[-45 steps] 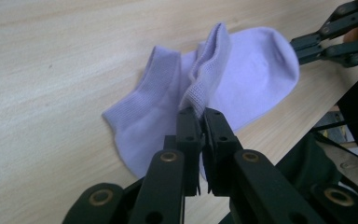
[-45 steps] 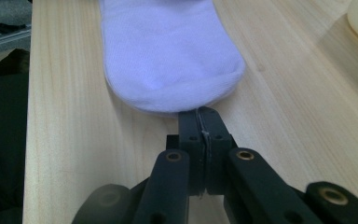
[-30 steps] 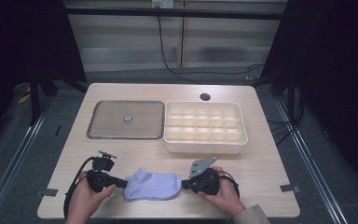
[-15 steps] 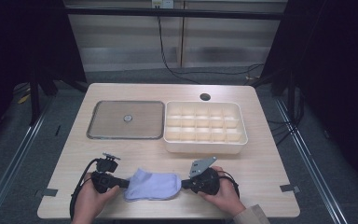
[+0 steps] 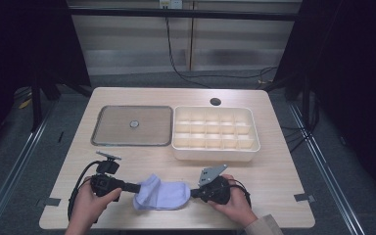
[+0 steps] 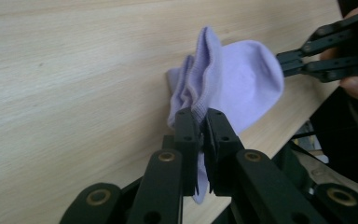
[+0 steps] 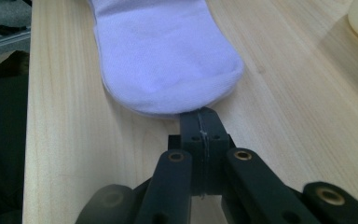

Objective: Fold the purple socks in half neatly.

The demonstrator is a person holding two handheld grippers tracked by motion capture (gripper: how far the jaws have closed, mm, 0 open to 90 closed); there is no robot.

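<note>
Two black grippers are seen at the lower edge of the high view: the left gripper (image 5: 136, 187) and the right gripper (image 5: 194, 192), each trailed by a looping black cable. A grey three-cornered plate is carried on top of each. Brass-coloured rivets are set into the black linkage arms, and a beige sleeve (image 5: 264, 227) is worn at lower right.

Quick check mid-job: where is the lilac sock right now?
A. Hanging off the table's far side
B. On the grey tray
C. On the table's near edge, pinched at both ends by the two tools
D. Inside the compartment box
C: the sock lies on the table, left tool clamped on its cuff, right tool on its toe.
</note>
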